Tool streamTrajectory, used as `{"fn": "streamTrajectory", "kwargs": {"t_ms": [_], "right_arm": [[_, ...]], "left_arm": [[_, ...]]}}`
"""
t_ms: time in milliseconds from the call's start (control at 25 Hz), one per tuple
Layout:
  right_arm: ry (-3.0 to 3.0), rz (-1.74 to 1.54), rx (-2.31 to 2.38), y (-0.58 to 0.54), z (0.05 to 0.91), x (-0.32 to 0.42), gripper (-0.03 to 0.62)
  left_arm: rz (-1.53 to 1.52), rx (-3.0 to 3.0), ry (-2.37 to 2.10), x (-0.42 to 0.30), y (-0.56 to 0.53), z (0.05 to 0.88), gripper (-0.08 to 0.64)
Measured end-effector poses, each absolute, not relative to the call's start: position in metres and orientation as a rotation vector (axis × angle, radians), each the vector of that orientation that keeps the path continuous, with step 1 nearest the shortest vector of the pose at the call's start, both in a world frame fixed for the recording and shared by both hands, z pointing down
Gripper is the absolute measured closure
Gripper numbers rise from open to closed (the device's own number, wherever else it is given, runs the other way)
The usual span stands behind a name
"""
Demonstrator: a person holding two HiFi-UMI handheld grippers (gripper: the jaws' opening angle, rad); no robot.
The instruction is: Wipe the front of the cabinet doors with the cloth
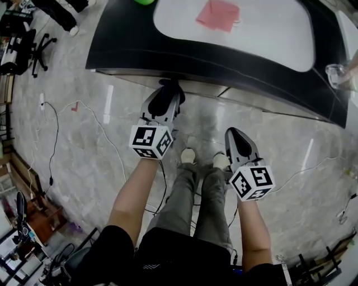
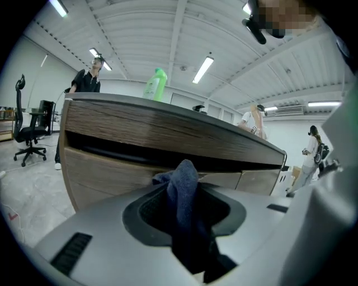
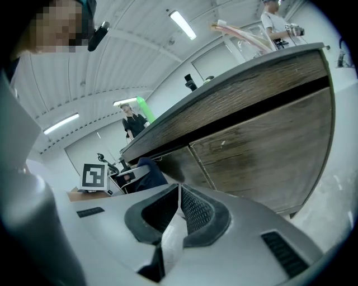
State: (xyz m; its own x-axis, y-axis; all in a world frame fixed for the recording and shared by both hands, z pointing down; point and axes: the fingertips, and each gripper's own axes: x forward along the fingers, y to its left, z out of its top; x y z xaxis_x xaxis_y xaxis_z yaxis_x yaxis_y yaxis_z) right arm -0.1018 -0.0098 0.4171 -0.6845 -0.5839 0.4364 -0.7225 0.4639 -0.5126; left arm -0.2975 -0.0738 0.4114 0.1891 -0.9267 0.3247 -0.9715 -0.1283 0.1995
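Dark-blue fabric cloth (image 2: 187, 195) pinched in my left claw (image 1: 166, 92), facing wood-grain cabinet doors (image 3: 263, 151) | my right claw (image 3: 179, 194) closed, empty | green plastic bottle (image 2: 156, 85) on bench (image 1: 128, 46)

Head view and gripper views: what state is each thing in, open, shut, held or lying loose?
Left gripper: shut on the dark blue cloth.
Dark blue cloth: bunched, pinched between the left jaws.
Right gripper: shut, nothing between its jaws.
Cabinet doors: closed.
Green bottle: upright on the countertop.
Pink cloth: lying loose on the countertop.
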Motion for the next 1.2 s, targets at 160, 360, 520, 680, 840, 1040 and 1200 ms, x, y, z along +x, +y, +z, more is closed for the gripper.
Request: {"fn": "streamTrajectory", "kwargs": {"t_ms": [160,360,520,680,840,1040,1200], "right_arm": [[-2.513,1.047,1.165,-0.009,0.418,-0.078,0.554],[-2.518,1.059,1.179,-0.008,0.419,-0.044,0.554],[-2.521,1.050,1.186,-0.007,0.416,-0.019,0.554],[-2.519,1.039,1.198,-0.007,0.415,0.004,0.554],[-2.505,1.032,1.184,-0.004,0.421,0.004,0.554],[-2.475,1.066,1.187,-0.004,0.437,-0.022,0.554],[-2.490,1.069,1.124,0.003,0.441,-0.080,0.554]], "left_arm": [[0.151,2.116,-1.749,-0.251,-0.083,0.416,0.428],[0.136,2.155,-1.691,-0.192,-0.090,0.416,0.428],[0.151,2.217,-1.616,-0.150,-0.089,0.416,0.428],[0.159,2.250,-1.575,-0.126,-0.079,0.416,0.428],[0.171,2.239,-1.559,-0.137,-0.059,0.419,0.428],[0.213,2.202,-1.576,-0.177,-0.039,0.434,0.428],[0.240,2.168,-1.619,-0.236,-0.024,0.441,0.428]]}}
